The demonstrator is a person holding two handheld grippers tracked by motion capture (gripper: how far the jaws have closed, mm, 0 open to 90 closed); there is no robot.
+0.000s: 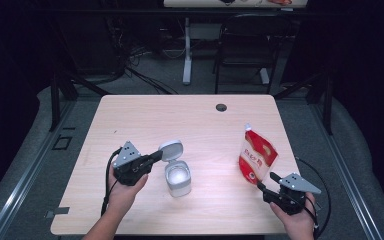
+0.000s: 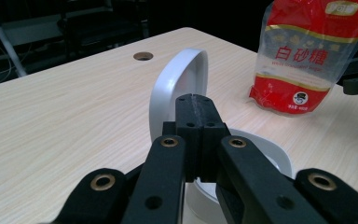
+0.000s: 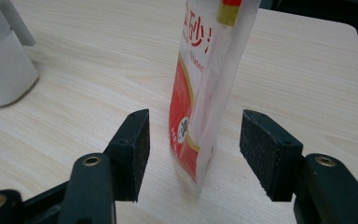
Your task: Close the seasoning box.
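Observation:
A white container (image 1: pixel 178 177) stands mid-table with its hinged lid (image 1: pixel 171 150) raised; something white lies inside. My left gripper (image 1: pixel 156 155) is shut, its tips right at the lid's edge. In the left gripper view the closed jaws (image 2: pixel 196 100) sit in front of the upright lid (image 2: pixel 168 88), pads pressed together with nothing visible between them. A red and clear sugar bag (image 1: pixel 256 155) stands at the right. My right gripper (image 1: pixel 266 180) is open just in front of it. In the right gripper view the bag (image 3: pixel 200 70) stands edge-on between the spread jaws (image 3: pixel 196 116), touching neither pad.
The wooden table (image 1: pixel 130 120) has a cable hole (image 1: pixel 221 107) near its far edge. A dark chair (image 1: pixel 245 45) and a desk leg (image 1: pixel 186 50) stand beyond the table. The container (image 3: pixel 2 60) is at the left of the right gripper view.

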